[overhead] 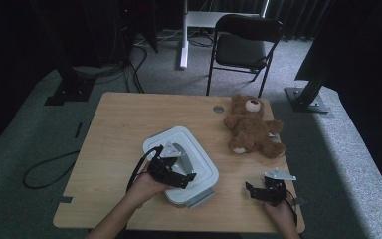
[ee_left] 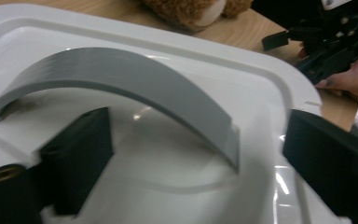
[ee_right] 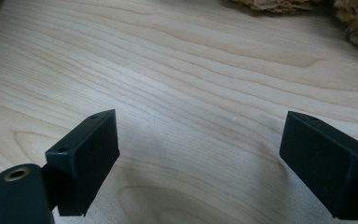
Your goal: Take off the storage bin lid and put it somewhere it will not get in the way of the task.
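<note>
Straddling grey handle [ee_left: 135,88], left gripper [ee_left: 196,154] wide, seemingly untouching.

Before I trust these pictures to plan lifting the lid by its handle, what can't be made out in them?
- Inside of the white container: hidden under its lid in the high view and the left gripper view.
- Grey handle: in the high view, the left gripper covers most of it.
- Teddy bear: cut off by the top edge in both gripper views.
- Container's latch: too small and dim in the high view.
</note>
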Demonstrator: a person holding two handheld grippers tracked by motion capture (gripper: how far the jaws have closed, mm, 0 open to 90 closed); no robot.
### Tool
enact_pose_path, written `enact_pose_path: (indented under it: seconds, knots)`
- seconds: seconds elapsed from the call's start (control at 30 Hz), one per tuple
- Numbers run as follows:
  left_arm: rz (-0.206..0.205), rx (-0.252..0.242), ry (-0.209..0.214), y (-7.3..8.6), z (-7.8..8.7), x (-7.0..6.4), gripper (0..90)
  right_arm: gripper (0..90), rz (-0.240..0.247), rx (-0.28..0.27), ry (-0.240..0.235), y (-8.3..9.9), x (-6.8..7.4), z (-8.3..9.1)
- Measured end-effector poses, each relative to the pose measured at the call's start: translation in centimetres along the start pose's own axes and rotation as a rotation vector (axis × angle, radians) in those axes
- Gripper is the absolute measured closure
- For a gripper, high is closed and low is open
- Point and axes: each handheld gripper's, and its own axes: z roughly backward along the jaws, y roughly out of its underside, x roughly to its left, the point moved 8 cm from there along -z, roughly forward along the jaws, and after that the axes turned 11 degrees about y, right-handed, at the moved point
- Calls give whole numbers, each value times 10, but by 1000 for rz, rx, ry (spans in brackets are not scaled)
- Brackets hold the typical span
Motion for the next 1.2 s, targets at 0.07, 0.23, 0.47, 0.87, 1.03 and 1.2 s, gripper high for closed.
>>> enact_pose_path:
  seconds: [0.07,0.23,0.47,0.87,1.03,1.2]
  knots:
    - [-11,5,-3,1,-2,-2,154,110,-3,1,6,0,0,0]
    - [-2,-15,-8,-1,-3,0,207,110,-7,8,24,0,-2,-1]
    - [-9,-51,-27,-1,-2,2,443,111,8,40,94,1,-4,-5]
    - [33,-95,48,-1,-4,1,622,110,-6,48,91,2,-5,-6]
    - [32,-108,69,-1,-2,-2,651,110,-7,48,92,2,-5,-6]
    - [29,-118,94,-4,4,-8,689,110,-8,48,92,1,-5,-6]
